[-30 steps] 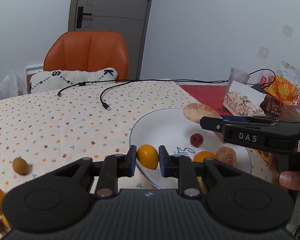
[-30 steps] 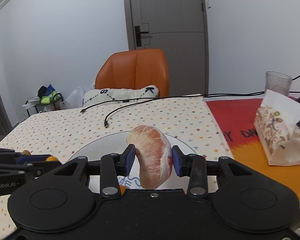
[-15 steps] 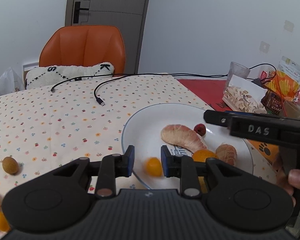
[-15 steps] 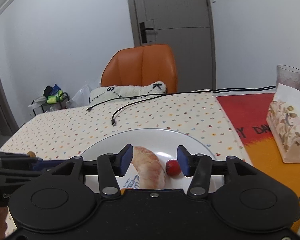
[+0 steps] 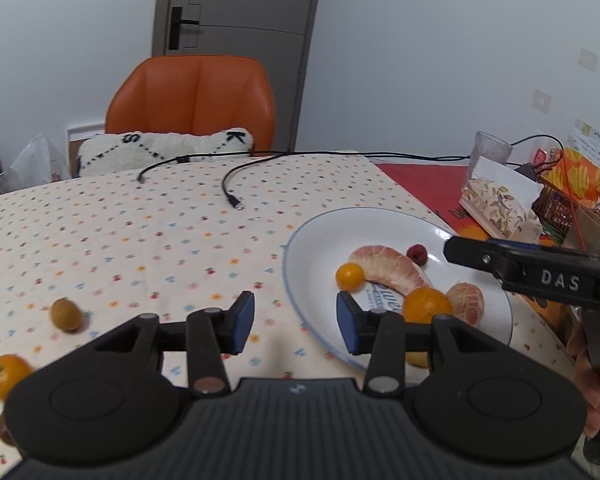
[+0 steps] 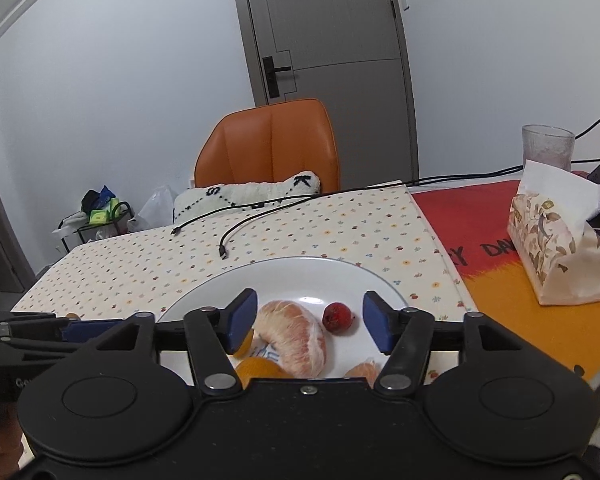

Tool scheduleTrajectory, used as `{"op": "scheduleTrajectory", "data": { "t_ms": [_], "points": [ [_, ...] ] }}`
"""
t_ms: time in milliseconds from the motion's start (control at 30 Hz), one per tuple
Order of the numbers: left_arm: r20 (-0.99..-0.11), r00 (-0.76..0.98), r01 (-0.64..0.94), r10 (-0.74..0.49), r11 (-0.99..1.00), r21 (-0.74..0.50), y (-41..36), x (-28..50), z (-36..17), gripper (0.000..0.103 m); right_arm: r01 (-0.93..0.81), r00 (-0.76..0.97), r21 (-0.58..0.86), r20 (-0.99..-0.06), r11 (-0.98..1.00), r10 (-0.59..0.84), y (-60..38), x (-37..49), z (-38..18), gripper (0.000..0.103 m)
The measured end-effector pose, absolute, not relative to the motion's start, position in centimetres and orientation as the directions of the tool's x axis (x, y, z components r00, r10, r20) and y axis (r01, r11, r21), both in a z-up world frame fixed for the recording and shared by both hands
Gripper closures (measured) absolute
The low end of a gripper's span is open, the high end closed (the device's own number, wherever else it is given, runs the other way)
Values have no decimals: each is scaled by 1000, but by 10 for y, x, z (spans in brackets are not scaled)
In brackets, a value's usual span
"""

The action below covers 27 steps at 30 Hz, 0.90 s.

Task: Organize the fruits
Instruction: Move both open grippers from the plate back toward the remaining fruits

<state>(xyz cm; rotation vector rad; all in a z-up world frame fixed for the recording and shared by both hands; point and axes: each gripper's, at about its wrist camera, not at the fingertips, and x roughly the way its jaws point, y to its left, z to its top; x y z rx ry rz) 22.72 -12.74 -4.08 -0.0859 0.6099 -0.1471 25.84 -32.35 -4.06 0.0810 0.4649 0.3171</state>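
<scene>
A white plate [image 5: 380, 216] holds a peeled pomelo segment [image 5: 388, 270], a small orange kumquat [image 5: 350, 276], a red fruit [image 5: 417, 254], an orange [image 5: 427, 305] and a peeled tangerine [image 5: 466, 302]. My left gripper [image 5: 295, 320] hangs over the plate's near-left rim, jaws opening, nothing between them. My right gripper [image 6: 310, 322] hovers above the plate [image 6: 300, 264], jaws opening; the pomelo segment [image 6: 296, 336] and red fruit [image 6: 337, 317] lie below, untouched. On the dotted cloth lie a brownish fruit [image 5: 66, 314] and another kumquat [image 5: 6, 374].
A tissue pack [image 6: 556, 248] and a glass [image 6: 548, 146] stand on the red-orange mat at the right, with snack bags [image 5: 580, 172] behind. Two black cables [image 6: 236, 236] trail across the far cloth. An orange chair [image 6: 270, 144] with a cushion stands beyond the table.
The left gripper let go of the small kumquat, which now rests on the plate beside the pomelo. The right gripper let the pomelo segment down onto the plate. Both jaws have widened.
</scene>
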Motion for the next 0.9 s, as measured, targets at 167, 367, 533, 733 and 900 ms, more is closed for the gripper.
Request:
{"op": "scheduleTrajectory", "data": {
  "t_ms": [167,367,533,733,900],
  "points": [
    [-565,814,76,-136,989,-128,-114,216,-37,46,-296,837,160,-431,942,336,-318,248,-42,39],
    [-550,829,42,-105,991,-126,-100,201,-31,30,-304,831,171,-434,937,349,-307,238,-44,34],
    [-536,840,21,-83,992,-121,-88,189,-26,20,-290,839,188,-422,938,344,-304,228,-41,25],
    [-539,841,-24,-47,992,-124,-75,180,-26,17,-284,842,195,-418,939,341,-295,216,-41,12],
    [-536,844,-51,-31,989,-137,-65,168,-25,15,-298,834,213,-417,930,363,-288,209,-43,5]
  ]
}}
